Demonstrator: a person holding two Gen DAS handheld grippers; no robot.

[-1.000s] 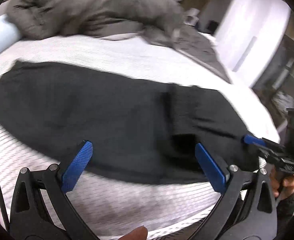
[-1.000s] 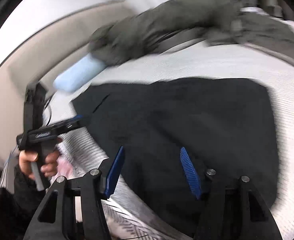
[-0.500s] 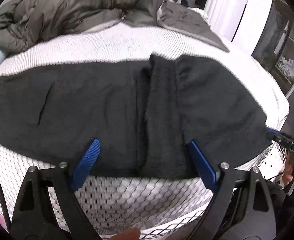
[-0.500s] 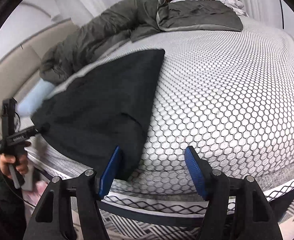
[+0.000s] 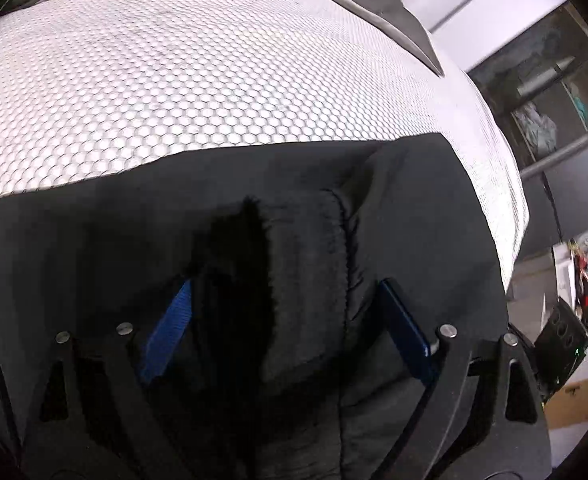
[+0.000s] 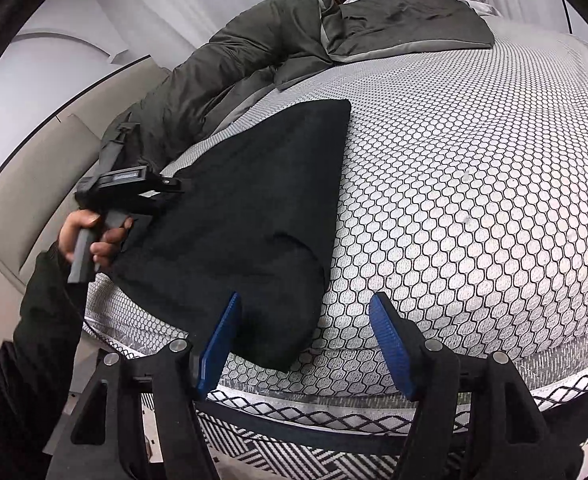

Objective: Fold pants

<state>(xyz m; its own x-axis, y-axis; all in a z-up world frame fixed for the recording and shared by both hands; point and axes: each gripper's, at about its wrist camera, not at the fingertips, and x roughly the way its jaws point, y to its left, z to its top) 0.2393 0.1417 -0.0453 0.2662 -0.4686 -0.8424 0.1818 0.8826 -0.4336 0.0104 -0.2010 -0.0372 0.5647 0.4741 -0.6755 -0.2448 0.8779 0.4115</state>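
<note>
Flat on the honeycomb-patterned mattress (image 6: 474,184) the black pants (image 6: 245,216) are seen, near its front edge. Around a thick bunched fold of them the left gripper (image 5: 285,320) is set — its jaws have just been closing, the cloth between them. The right gripper (image 6: 306,340) is held apart, a corner of the pants just inside one blue pad — not pinched.

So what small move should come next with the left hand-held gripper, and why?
Probably close the left hand-held gripper on the pants. Its jaws have just been closing, a thick fold lies between the pads, which do not visibly press it yet.
</note>
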